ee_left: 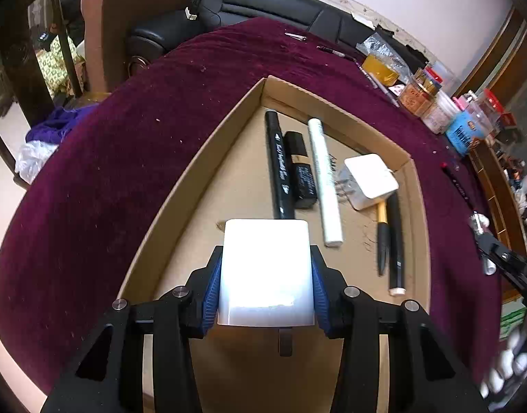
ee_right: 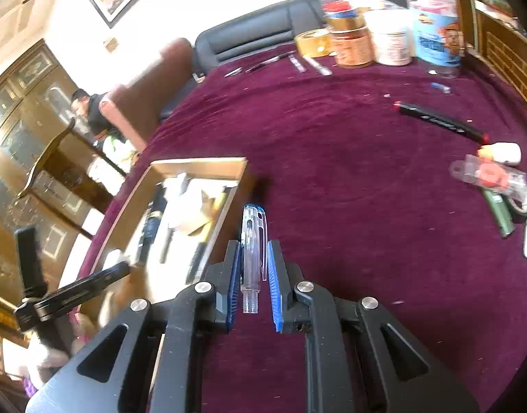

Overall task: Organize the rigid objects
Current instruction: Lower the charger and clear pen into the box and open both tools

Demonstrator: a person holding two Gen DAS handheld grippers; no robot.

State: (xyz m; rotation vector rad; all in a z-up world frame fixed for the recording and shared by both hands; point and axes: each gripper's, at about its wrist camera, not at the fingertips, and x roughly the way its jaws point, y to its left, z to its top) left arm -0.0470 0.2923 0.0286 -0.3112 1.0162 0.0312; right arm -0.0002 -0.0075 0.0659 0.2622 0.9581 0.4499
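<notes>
My left gripper (ee_left: 266, 258) is shut on a white block (ee_left: 266, 272) and holds it over the near part of a shallow cardboard tray (ee_left: 208, 158). In the tray lie a black marker (ee_left: 278, 165), a small black tube (ee_left: 301, 172), a white stick (ee_left: 325, 182), a white plug charger (ee_left: 371, 180) and dark pens (ee_left: 396, 244). My right gripper (ee_right: 252, 251) is shut on a clear pen barrel (ee_right: 251, 247) with a blue tip, above the maroon cloth just right of the tray (ee_right: 201, 167).
The round table wears a maroon cloth (ee_right: 349, 172). A black marker (ee_right: 439, 122), a white cap (ee_right: 502, 153), plastic packaging (ee_right: 490, 175) and a green object (ee_right: 501, 215) lie to the right. Jars, tape and tubs (ee_right: 370, 38) stand at the far edge. Sofa and chair lie beyond.
</notes>
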